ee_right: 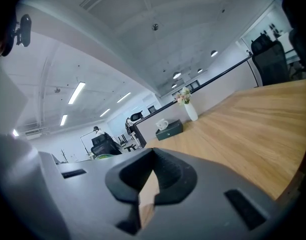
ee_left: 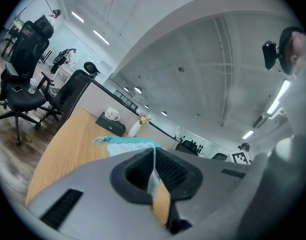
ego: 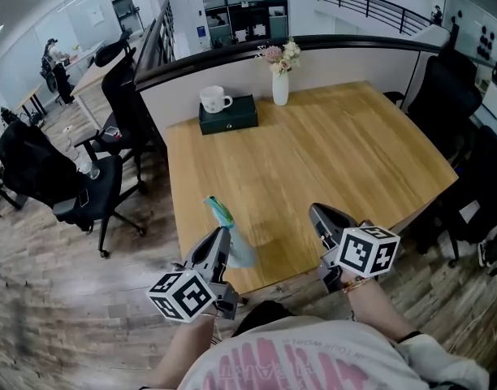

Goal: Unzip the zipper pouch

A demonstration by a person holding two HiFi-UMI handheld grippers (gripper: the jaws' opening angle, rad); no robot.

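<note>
In the head view, the pale blue zipper pouch (ego: 235, 246) with a teal zipper edge is at the near left edge of the wooden table (ego: 330, 153). My left gripper (ego: 224, 234) is shut on the pouch's near end, and the teal end points away from me. In the left gripper view, a thin strip of the pouch (ee_left: 125, 145) is pinched between the pads of the left gripper (ee_left: 154, 153). My right gripper (ego: 317, 211) is to the right of the pouch, apart from it. In the right gripper view, the right gripper (ee_right: 153, 156) is shut with nothing between its pads.
At the table's far side stand a dark green box (ego: 230, 116) with a white mug (ego: 215, 99) on it and a white vase of flowers (ego: 280, 86). A partition wall runs behind them. Black office chairs (ego: 94, 185) stand to the left and another chair (ego: 451, 96) to the right.
</note>
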